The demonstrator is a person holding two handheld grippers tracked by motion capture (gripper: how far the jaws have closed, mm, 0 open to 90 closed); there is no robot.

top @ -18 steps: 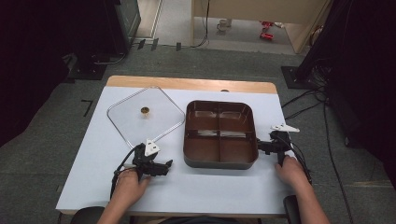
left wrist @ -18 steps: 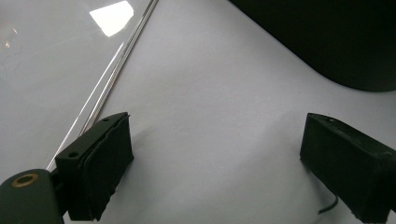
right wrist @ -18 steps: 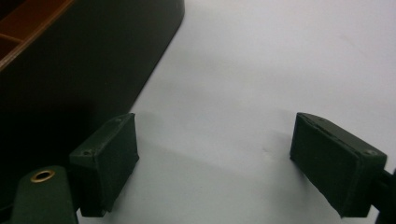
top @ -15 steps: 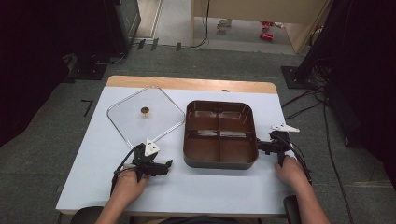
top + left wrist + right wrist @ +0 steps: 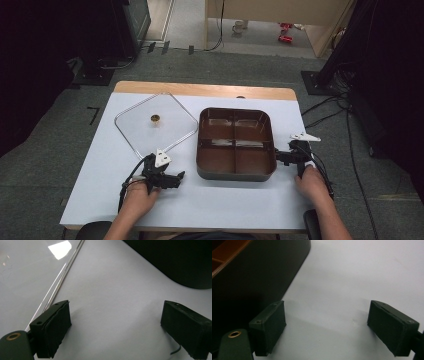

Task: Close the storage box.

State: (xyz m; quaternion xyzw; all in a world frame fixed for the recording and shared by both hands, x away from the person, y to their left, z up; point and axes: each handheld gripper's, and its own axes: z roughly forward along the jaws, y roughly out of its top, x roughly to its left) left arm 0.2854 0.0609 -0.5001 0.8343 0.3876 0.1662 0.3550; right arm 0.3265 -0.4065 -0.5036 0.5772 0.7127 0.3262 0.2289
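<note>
A: Well, the left gripper [image 5: 175, 179] sits low over the white table [image 5: 100, 170], its jaws spread wide with nothing between them. In the left gripper view the pads [image 5: 53, 327] stand well apart over bare tabletop.

B: And the right gripper [image 5: 278, 158]?

A: Likewise spread, nothing pinched. In the right gripper view one of its pads [image 5: 270, 326] is just beside the dark outer wall of the brown tray [image 5: 249, 277]; I cannot tell whether it touches.

B: Where is that tray on the table?

A: Right of the middle, between the two grippers. The brown tray [image 5: 207, 162] has four compartments split by a cross-shaped divider. The left gripper points toward its near left corner, a little apart from it; the right gripper points at its right wall near the front corner.

B: What lies beside the left gripper?

A: A clear square lid [image 5: 135, 125] with a small gold knob [image 5: 155, 118] at its centre, lying flat and turned like a diamond, left of the tray. Its near edge [image 5: 60, 280] runs just past the left pad in the left gripper view.

B: The hands?

A: The left hand [image 5: 140, 197] and right hand [image 5: 311, 182] come in from the near edge, each behind its gripper.
</note>
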